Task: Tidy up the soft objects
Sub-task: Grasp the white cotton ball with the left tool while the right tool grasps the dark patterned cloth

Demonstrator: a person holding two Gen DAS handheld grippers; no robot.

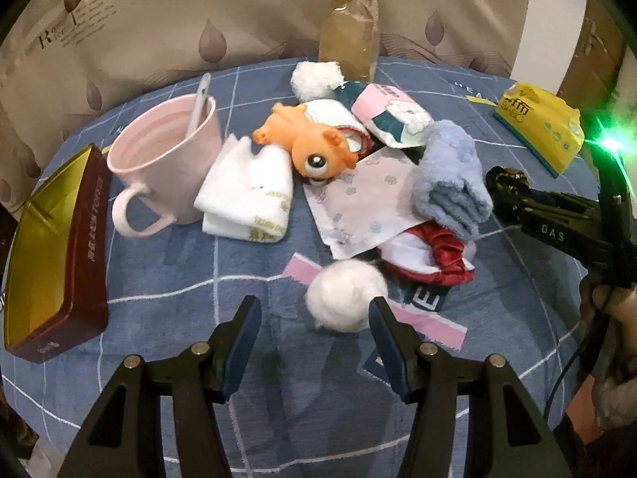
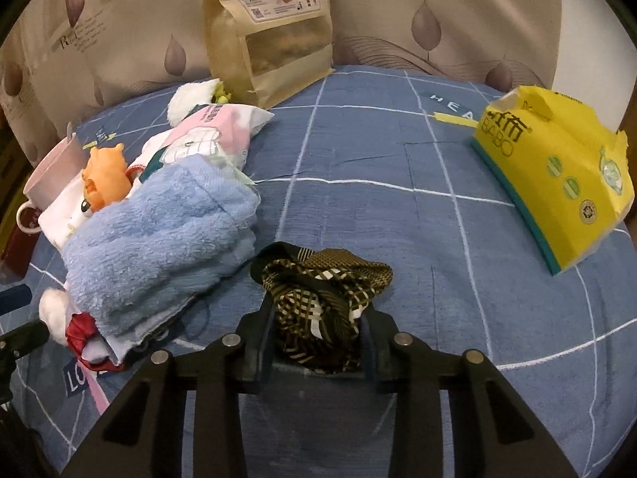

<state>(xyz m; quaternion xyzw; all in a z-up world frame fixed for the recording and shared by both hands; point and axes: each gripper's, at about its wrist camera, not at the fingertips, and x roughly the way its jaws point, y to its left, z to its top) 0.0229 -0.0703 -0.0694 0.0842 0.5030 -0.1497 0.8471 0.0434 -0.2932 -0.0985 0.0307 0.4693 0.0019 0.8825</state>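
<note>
A pile of soft things lies on the blue checked cloth [image 1: 159, 279]: a blue fluffy towel [image 1: 450, 175] [image 2: 159, 239], a folded white cloth [image 1: 247, 195], an orange toy [image 1: 310, 139] [image 2: 103, 179], a red and white cloth [image 1: 430, 259] and a white cotton ball [image 1: 344, 296]. My left gripper [image 1: 314, 314] is open, low over the cloth, with the cotton ball just ahead between its fingertips. My right gripper [image 2: 316, 318] is shut on a black and gold patterned fabric [image 2: 322, 298], right of the towel. It also shows at the right of the left wrist view [image 1: 513, 191].
A pink mug [image 1: 167, 163] with a spoon stands left of the pile, beside a red and gold tin [image 1: 55, 247]. A brown paper bag [image 2: 270, 28] stands at the back. A yellow tissue pack [image 2: 557, 183] lies at the right. A pink tissue packet [image 1: 390, 113] lies in the pile.
</note>
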